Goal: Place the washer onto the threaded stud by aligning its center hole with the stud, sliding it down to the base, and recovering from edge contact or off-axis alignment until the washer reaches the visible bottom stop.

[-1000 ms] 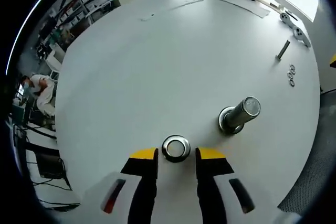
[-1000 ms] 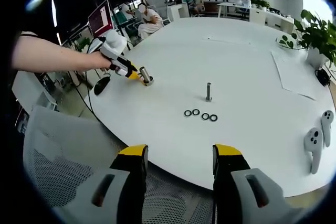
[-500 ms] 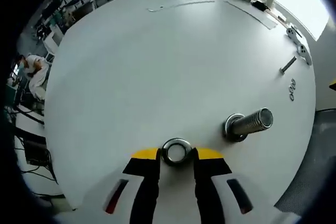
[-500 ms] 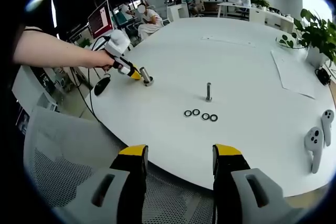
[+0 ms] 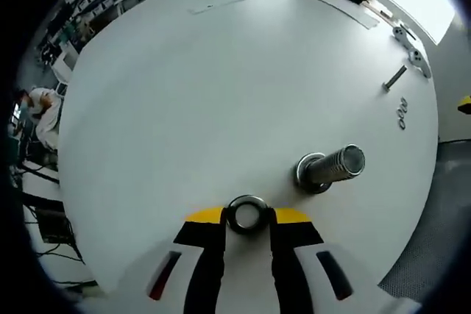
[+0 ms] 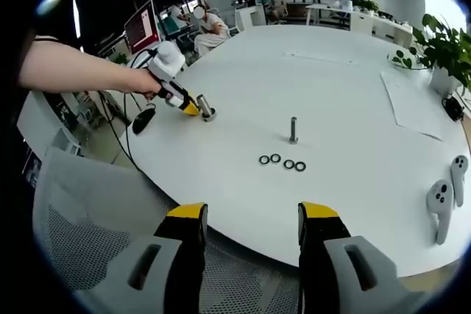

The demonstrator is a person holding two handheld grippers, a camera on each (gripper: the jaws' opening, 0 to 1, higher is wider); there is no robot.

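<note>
Over the last second the left gripper (image 5: pixel 246 215) has closed in on the washer (image 5: pixel 246 213): 1 second ago the ring lay just ahead of the yellow tips with the jaws apart, and now it sits between them, both tips touching its rim. I judge the pick is being made — the washer is pinched but appears to lie on the white table (image 5: pixel 221 93) yet, not lifted. The threaded stud (image 5: pixel 329 168) stands just beside it, to the right in the left gripper view, its base on the table and its shaft bare, so the threading step has not begun.

In the right gripper view the left gripper (image 6: pixel 190 108) is held low at the near-left edge of the table by the person's hand (image 6: pixel 140 81), forearm reaching in from the left, nose angled down at the tabletop close to the stud (image 6: pixel 205 107).

The right gripper (image 6: pixel 250 220) hangs off the table's near edge above a mesh chair back (image 6: pixel 88 233), jaws spread wide and holding nothing — its view is unchanged across the second.

Farther out on the table lie 4 spare washers (image 6: pixel 280 161) in a row, a second, thinner stud (image 6: pixel 293 129) behind them, 2 handheld controllers (image 6: pixel 444 198) at the right, and a potted plant (image 6: pixel 441 49) at the far side.
</note>
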